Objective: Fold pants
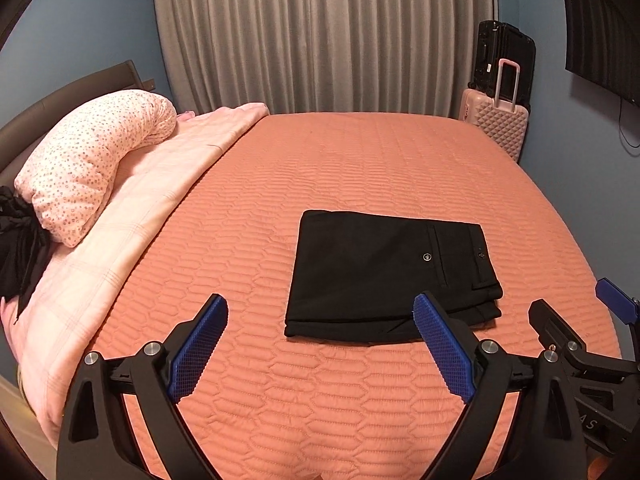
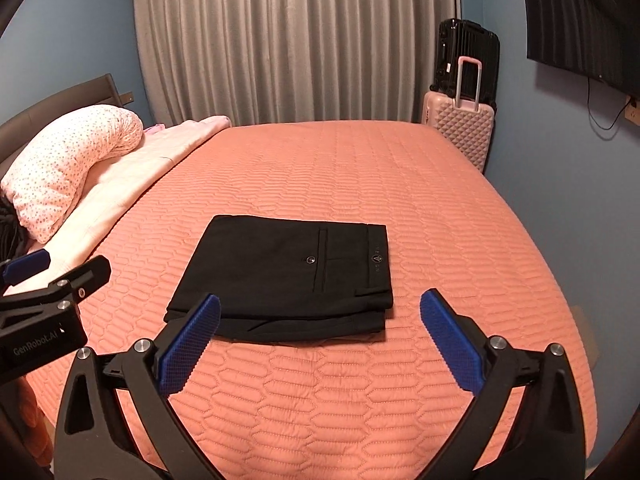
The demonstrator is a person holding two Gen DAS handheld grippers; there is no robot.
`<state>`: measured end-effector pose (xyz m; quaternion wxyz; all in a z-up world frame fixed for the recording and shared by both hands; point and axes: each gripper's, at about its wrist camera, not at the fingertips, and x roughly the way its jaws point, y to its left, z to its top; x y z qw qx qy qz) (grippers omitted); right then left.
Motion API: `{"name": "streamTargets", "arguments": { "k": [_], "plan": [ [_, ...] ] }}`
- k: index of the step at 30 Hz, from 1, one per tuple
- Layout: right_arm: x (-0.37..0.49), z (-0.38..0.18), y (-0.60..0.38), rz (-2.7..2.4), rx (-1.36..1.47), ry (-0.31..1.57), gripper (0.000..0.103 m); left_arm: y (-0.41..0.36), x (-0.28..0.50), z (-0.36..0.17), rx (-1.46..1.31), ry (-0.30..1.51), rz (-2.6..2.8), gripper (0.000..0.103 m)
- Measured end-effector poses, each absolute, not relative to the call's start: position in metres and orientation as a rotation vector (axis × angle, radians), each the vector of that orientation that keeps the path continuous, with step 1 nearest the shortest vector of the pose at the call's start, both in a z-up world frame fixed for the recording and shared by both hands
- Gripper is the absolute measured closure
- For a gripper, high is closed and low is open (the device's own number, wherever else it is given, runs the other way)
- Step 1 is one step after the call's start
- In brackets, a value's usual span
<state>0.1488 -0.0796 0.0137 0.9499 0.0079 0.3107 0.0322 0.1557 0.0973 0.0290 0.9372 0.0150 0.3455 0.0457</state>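
While both grippers hang released, folded pants lie just ahead, bare bedspread all around.

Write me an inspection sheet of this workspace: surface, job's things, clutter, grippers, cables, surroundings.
Surface: orange quilted bedspread, smooth.
Job's things: black pants folded into a flat rectangle, back pocket up.
Clutter: spotted pillow on a pink blanket; a dark cloth beside the pillow.
Grippers: left gripper and right gripper open, holding nothing, clear of the pants.
Cables: one hanging below the wall screen.
Surroundings: grey curtain, blue walls, pink suitcase before a black suitcase.
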Motion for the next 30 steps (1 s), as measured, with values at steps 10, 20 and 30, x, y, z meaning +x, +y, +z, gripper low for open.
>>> {"name": "streamTargets", "arguments": {
  "k": [10,20,30],
  "plan": [
    [0.136,0.017,-0.078,0.077,0.02,0.633,0.005,0.099,0.137,0.039,0.049,0.68,0.104,0.01],
    [0.131,0.017,-0.08,0.082,0.035,0.643,0.005,0.105,0.134,0.035,-0.003,0.711,0.079,0.01],
    [0.129,0.015,-0.081,0.089,0.047,0.651,0.005,0.105,0.129,0.033,0.035,0.697,0.1,0.01]
  ]
}}
